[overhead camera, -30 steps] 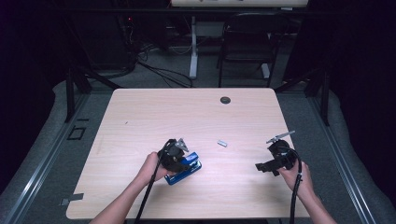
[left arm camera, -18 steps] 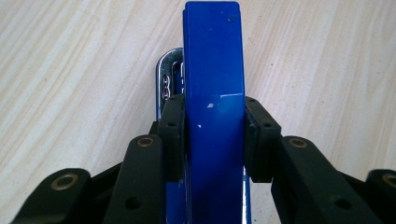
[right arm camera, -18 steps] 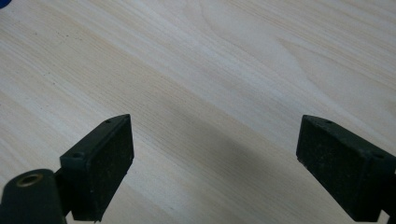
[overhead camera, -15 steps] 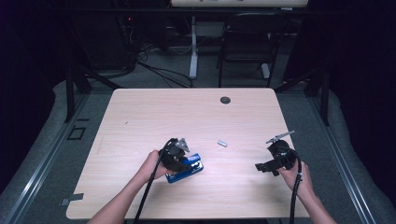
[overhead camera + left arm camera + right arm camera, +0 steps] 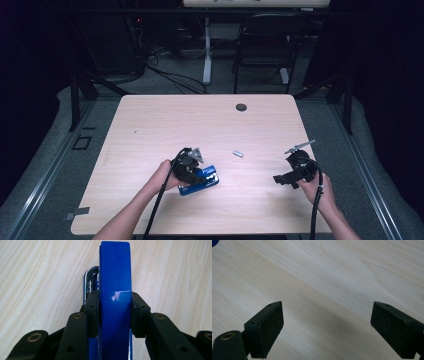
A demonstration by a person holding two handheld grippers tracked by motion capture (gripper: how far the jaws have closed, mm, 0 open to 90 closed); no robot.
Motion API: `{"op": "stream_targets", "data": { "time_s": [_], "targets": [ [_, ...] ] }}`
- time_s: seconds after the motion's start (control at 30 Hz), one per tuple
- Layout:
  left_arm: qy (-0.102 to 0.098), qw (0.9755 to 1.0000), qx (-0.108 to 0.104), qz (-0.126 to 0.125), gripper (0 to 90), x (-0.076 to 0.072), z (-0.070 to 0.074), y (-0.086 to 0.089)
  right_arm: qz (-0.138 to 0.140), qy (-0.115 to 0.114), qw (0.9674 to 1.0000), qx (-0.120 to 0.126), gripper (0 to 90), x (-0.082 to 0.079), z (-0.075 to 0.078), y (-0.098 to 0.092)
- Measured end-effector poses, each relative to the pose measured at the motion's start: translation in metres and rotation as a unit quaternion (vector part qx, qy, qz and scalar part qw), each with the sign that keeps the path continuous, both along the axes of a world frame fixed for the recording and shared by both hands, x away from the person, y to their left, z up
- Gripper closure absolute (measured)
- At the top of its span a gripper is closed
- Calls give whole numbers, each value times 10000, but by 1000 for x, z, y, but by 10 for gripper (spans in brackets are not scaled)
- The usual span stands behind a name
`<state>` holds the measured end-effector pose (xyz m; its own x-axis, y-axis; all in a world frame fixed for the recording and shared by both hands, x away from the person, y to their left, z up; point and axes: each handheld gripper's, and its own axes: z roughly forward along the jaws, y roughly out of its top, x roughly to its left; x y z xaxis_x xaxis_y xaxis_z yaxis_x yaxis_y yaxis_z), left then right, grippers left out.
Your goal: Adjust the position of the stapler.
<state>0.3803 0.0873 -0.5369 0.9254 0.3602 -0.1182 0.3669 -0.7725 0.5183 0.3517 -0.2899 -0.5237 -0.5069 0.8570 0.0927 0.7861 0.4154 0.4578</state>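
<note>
- One blue stapler (image 5: 115,290), long and glossy, with a chrome metal part (image 5: 91,281) showing along its left side in the left gripper view; it lies on the desk (image 5: 150,125) near the near edge, left of centre.
- One left tongs (image 5: 115,312): clenched on the blue stapler, one black pad pressed to each of its long sides. In the high view the left tongs (image 5: 192,170) sit over the stapler's left end, held by the person's left hand (image 5: 162,176).
- One small grey metal piece (image 5: 238,153), lying alone on the desk just right of and beyond the stapler, apart from it; too small to identify.
- One right tongs (image 5: 327,325): released, jaws standing wide with bare wood between the pads. In the high view the right tongs (image 5: 287,176) are at the desk's right side, near the near edge, well apart from the stapler.
- One right hand (image 5: 315,187), holding the right tongs from the near side.
- One round dark grommet (image 5: 241,107) at the far edge of the desk, right of centre.
- One dark chair (image 5: 265,45) on the floor beyond the desk.
</note>
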Motion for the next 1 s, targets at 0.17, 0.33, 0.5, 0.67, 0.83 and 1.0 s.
{"op": "stream_targets", "data": {
  "time_s": [0.17, 0.33, 0.5, 0.67, 0.83, 1.0],
  "targets": [
    [116, 9996, -44, 272, 547, -2, 1, -3, 9, 3, 10000, -18, 106, 0, 1, -1],
    [60, 9995, 87, 306, 603, -3, -2, -4, 32, 40, 9999, -115, 107, 0, 1, -2],
    [-53, 9995, 198, 231, 641, -4, -4, -5, 51, 53, 9999, -113, 107, 0, 2, -2],
    [-232, 9994, 257, 18, 656, -5, -3, -6, 49, 56, 10000, -49, 107, 0, 0, -1],
    [-232, 9995, 215, -77, 661, -3, -2, -5, 44, 74, 10000, -32, 108, 1, -1, 0],
    [-220, 9992, 174, -272, 661, -2, -3, -4, 62, 104, 9999, -9, 108, 4, -2, 3]
  ]
}}
